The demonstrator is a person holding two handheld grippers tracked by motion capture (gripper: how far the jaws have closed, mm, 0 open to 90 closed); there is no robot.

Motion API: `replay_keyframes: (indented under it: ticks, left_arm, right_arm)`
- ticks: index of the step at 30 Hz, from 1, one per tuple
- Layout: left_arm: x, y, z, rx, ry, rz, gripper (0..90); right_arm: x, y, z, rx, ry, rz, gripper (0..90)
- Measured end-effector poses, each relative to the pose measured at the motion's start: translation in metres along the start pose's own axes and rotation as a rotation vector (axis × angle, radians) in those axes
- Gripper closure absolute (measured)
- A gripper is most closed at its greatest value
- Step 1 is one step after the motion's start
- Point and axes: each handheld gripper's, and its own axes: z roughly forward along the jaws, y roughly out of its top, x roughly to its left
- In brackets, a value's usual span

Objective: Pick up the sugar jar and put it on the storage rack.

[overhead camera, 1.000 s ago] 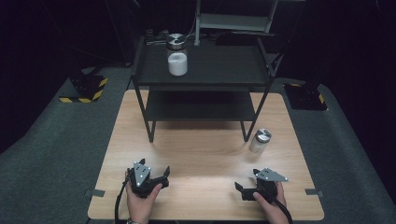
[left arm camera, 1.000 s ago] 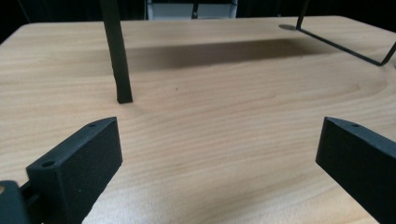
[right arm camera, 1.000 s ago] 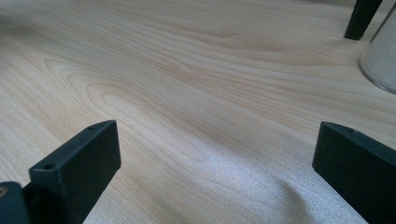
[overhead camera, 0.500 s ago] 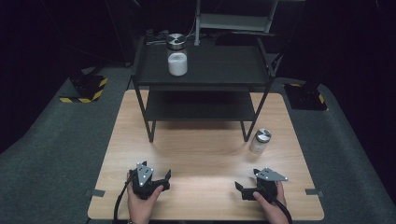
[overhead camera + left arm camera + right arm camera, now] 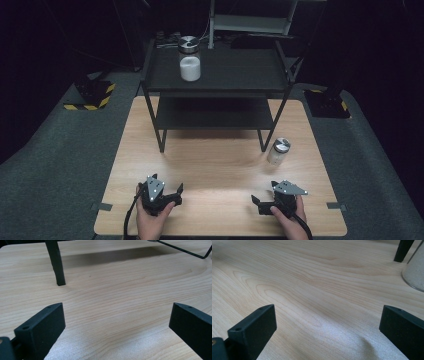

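Observation:
Near the front left of the wooden table (image 5: 215, 165), a hand holds my left gripper (image 5: 167, 182) low over the wood, open and empty. Its wide-apart jaws frame bare wood in the left gripper view (image 5: 117, 322), facing a black shelf leg (image 5: 57, 265). At the front right my right gripper (image 5: 264, 192) is likewise open and empty, its jaws spread in the right gripper view (image 5: 328, 325). A metal-lidded jar of white powder (image 5: 278, 151) stands on the table beyond it, and its side appears at the right edge (image 5: 415, 272). A second, similar jar (image 5: 190, 65) stands on the shelf's top tier.
A black two-tier shelf unit (image 5: 220, 85) fills the back half of the table, its front legs standing on the wood. Another shelf leg (image 5: 403, 247) stands next to the jar on the table. Dark floor surrounds the table, with yellow-black striped blocks (image 5: 92, 100) at the far left.

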Motion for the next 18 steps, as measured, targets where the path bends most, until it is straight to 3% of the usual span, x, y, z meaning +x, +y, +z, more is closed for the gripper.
replay_keyframes:
  ticks: [10,18]
  left_arm:
    - [0.0005,0.0016,-0.0002,0.011,-0.018,0.033,0.6]
    - [0.0018,0.0031,0.0009,0.019,-0.02,0.019,0.6]
  right_arm:
    - [0.0042,-0.0018,-0.0009,-0.011,-0.016,-0.003,0.8]
    - [0.0072,-0.0035,-0.0022,-0.024,-0.032,-0.005,0.8]
